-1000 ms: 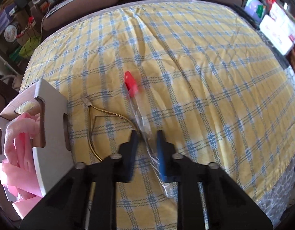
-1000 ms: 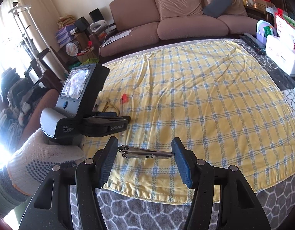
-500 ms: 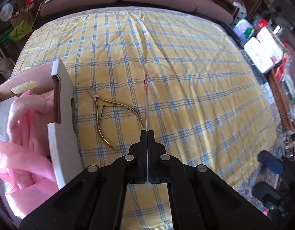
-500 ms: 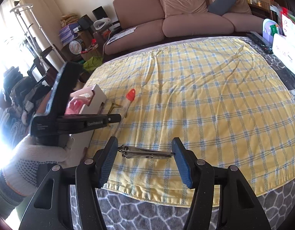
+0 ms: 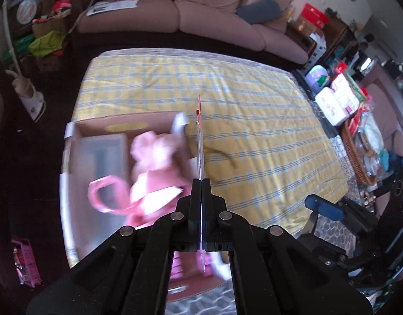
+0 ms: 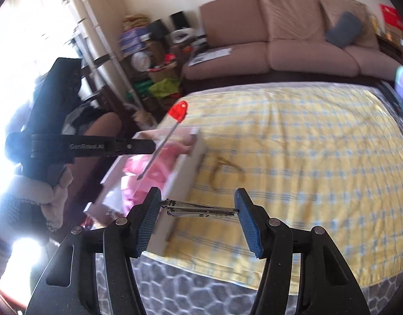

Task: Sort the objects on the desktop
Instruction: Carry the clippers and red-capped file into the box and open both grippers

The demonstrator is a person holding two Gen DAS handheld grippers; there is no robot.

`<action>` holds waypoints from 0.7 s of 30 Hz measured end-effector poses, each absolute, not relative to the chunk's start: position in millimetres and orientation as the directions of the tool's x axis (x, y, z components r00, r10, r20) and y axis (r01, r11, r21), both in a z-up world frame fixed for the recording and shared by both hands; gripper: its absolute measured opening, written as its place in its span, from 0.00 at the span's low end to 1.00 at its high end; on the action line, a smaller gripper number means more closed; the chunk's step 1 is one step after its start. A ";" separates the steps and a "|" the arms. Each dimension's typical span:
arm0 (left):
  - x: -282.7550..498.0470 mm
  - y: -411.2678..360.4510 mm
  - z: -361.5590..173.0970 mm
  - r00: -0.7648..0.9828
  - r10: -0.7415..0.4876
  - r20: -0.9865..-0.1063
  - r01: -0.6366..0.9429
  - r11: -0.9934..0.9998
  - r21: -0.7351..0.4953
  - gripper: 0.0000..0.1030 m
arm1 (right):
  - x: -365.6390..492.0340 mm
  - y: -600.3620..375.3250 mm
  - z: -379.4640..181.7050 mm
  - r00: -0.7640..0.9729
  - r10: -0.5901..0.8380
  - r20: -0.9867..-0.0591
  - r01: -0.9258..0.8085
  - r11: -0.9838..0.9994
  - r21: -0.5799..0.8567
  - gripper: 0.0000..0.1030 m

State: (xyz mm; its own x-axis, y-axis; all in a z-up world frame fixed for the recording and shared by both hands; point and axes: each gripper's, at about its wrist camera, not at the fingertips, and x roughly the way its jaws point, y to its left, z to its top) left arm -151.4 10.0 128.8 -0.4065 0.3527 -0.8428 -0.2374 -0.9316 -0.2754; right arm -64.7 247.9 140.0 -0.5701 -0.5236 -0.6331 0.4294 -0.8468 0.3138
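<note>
**Both grippers loaded above the yellow check cloth**

Left wrist view: the left gripper (image 5: 201,183) is clenched tight, its jaws meeting on a thin clear sleeve with a red tip (image 5: 199,131) that sticks out edge-on ahead of the fingers, so only a sliver of it shows. Below it sits the open cardboard box (image 5: 122,123), holding pink fabric (image 5: 154,162) and a clear plastic tray (image 5: 104,144); all of this is smeared by motion blur. On the yellow checked cloth (image 5: 267,131), just right of the sleeve, the gold cuticle nippers (image 5: 222,155) are blurred to a curved streak. No writing can be read on the white packages (image 5: 337,99) at the right edge. The right gripper's blue pad (image 5: 323,207) shows at lower right; the rest of it is dark and cut off.

Right wrist view: the right gripper (image 6: 197,207) grasps a metal nail clipper (image 6: 198,208) lengthwise, one end against each blue pad, held above the near edge of the cloth (image 6: 306,157). The left gripper (image 6: 146,145), seen side-on, carries white lettering that seems to read "GenRobot.AI". The red-tipped sleeve (image 6: 177,111) slants through its closed jaws above the box (image 6: 185,173). The gloved hand (image 6: 31,199) holding it is washed out by window glare. The nippers (image 6: 225,166) lie on the cloth beside the box, blurred.
</note>
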 end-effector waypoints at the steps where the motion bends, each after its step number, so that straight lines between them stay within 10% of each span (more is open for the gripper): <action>1: -148.8 -3.9 126.7 -0.415 0.337 -0.845 -0.221 -0.938 -0.266 0.00 | -64.0 233.6 141.4 -0.556 -0.541 -0.630 0.452 -0.834 0.316 0.58; 17: -153.9 -99.9 60.7 -0.385 0.325 -0.864 -0.088 -0.945 -0.316 0.01 | -75.8 38.4 92.1 -0.381 -0.560 -0.736 0.691 -0.701 0.176 0.58; 21: -147.2 -99.4 76.0 -0.416 0.355 -0.837 -0.116 -0.934 -0.338 0.15 | -71.7 30.8 79.7 -0.339 -0.545 -0.767 0.690 -0.698 0.191 0.58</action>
State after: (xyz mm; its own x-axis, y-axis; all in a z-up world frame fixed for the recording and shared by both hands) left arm -147.2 -99.4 76.0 -0.4163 0.3546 -0.8372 -0.1165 -0.9340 -0.3377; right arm -71.7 30.8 79.7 -0.3392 -0.5452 -0.7666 0.6904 -0.6978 0.1908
